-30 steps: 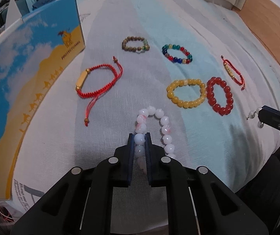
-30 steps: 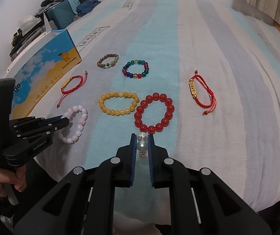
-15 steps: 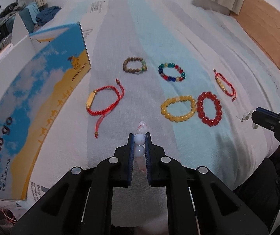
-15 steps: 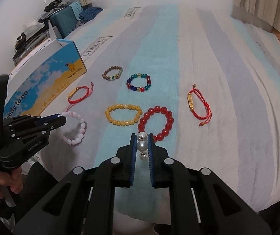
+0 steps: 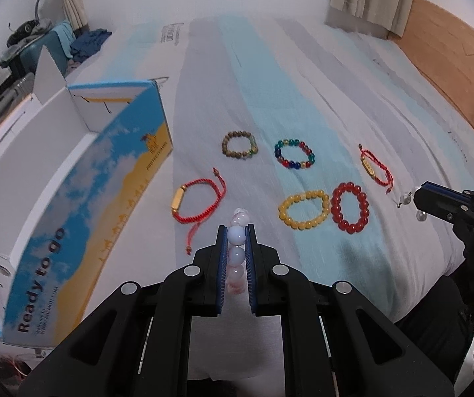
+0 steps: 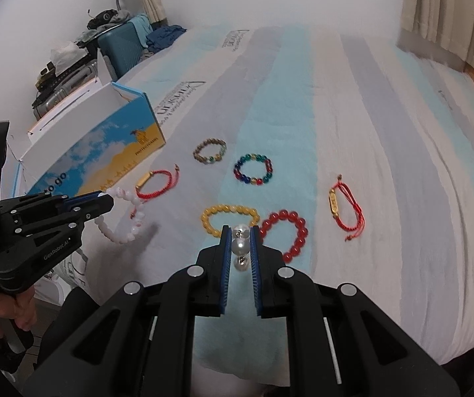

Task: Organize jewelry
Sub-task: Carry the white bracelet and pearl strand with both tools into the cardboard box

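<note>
A pale pink bead bracelet (image 5: 236,252) was clamped between the fingers of the left gripper (image 5: 236,236), lifted clear of the bed sheet (image 5: 270,76) and hanging in a loop below the tips, as the right wrist view showed. A small pearl piece (image 6: 240,246) with metal fittings was pinched in the same way by the right gripper (image 6: 240,231); what kind of jewelry it was could not be told. Both pieces were judged to be carried toward the open cardboard box (image 5: 81,198), which stood at nine to ten o'clock of the left gripper with its top open and a white divider showing inside, probably so that pieces could be dropped in from above.

Six bracelets were left lying on the sheet, well apart from one another except the yellow bead bracelet (image 5: 303,210) and the red bead bracelet (image 5: 350,207), which touched or nearly touched at one o'clock. A red cord bracelet (image 5: 199,203) lay at eleven o'clock, nearest the box wall. The brown bead bracelet (image 5: 239,145), the multicoloured bead bracelet (image 5: 294,154) and a second cord bracelet (image 5: 374,168) lay further out, between twelve and two.

Free air was left above the box for a high approach. The near edge of the bed fell away just below both grippers, so a dropped piece could have been lost over it.
</note>
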